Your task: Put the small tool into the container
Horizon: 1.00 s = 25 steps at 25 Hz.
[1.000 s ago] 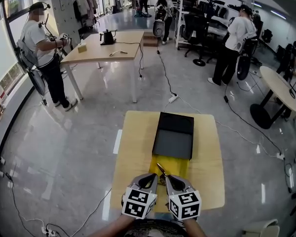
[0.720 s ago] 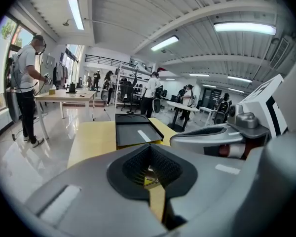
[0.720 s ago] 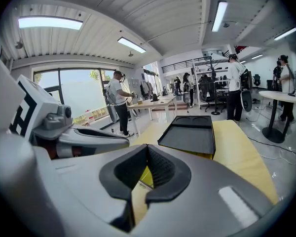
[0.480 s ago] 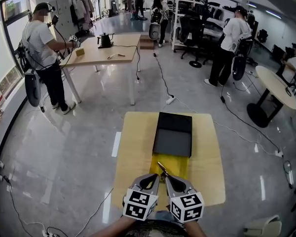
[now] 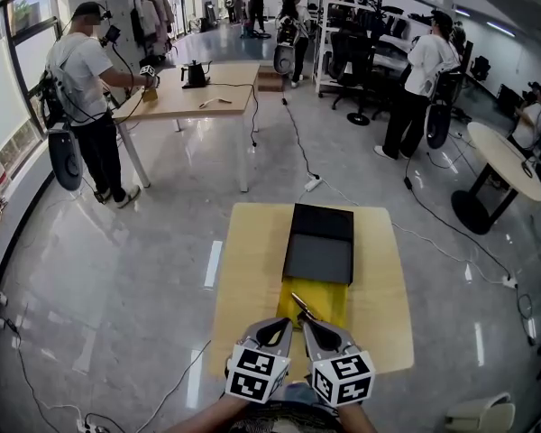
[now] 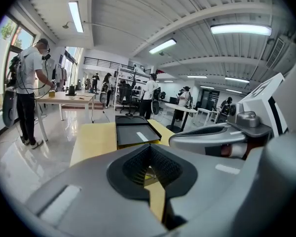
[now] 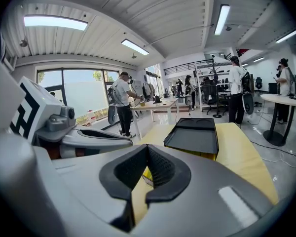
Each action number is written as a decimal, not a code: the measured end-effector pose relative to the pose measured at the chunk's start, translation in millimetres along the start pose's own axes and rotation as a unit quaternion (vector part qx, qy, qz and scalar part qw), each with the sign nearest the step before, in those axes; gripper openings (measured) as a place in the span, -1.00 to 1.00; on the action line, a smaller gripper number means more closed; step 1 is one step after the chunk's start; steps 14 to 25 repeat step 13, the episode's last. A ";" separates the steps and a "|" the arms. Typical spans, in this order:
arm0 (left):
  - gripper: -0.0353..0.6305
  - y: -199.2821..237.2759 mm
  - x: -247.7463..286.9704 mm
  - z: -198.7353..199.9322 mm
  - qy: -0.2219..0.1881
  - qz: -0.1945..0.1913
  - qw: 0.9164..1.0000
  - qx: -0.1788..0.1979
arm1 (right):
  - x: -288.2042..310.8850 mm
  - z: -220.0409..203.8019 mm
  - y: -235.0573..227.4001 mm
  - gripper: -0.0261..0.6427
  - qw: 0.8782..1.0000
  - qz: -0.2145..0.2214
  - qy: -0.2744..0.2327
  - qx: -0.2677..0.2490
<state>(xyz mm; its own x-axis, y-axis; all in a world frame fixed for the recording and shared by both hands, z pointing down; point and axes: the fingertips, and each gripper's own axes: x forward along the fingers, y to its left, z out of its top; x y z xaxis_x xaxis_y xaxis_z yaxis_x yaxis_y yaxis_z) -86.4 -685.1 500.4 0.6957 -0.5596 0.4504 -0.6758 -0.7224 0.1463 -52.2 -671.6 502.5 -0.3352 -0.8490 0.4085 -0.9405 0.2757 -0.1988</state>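
Note:
A small metal tool (image 5: 299, 306) lies slantwise on a yellow mat (image 5: 329, 301) on the small wooden table (image 5: 379, 287). Beyond it sits the black open container (image 5: 319, 244), also seen in the left gripper view (image 6: 132, 135) and the right gripper view (image 7: 192, 138). My left gripper (image 5: 282, 325) and right gripper (image 5: 308, 324) hover side by side over the table's near edge, just short of the tool. Both are shut with nothing between their jaws, as their own views show: left gripper (image 6: 149, 147), right gripper (image 7: 147, 147).
The table stands alone on a shiny grey floor with cables (image 5: 307, 142). A larger wooden table (image 5: 194, 93) with a person (image 5: 88, 97) beside it is far off to the left. Other people, office chairs and a round table (image 5: 509, 156) stand at the back right.
Both grippers stay almost where they were, still shut. The tool and container have not moved. The person at the far table has stepped right and reached over it.

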 end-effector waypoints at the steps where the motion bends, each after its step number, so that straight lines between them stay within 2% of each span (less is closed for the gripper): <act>1: -0.84 -3.8 -3.5 -4.0 0.000 0.000 1.000 0.000 | -4.6 -3.9 2.2 -0.91 1.000 0.000 0.000 0.000; 4: -0.84 -12.4 7.6 -25.0 0.000 -0.001 1.000 0.001 | -5.5 -27.5 -8.1 -0.91 1.000 0.000 0.002 0.000; 8: -0.84 1.5 -4.0 -41.3 0.000 -0.002 1.000 0.002 | 3.4 -39.8 10.0 -0.91 1.000 0.001 0.001 -0.002; 13: -0.84 -12.2 -0.7 -19.1 0.001 -0.002 1.000 0.003 | -8.6 -19.5 0.8 -0.91 1.000 0.003 0.002 -0.004; 25: -0.84 -12.2 -0.7 -19.1 0.001 -0.002 1.000 0.003 | -8.6 -19.5 0.8 -0.91 1.000 0.003 0.002 -0.004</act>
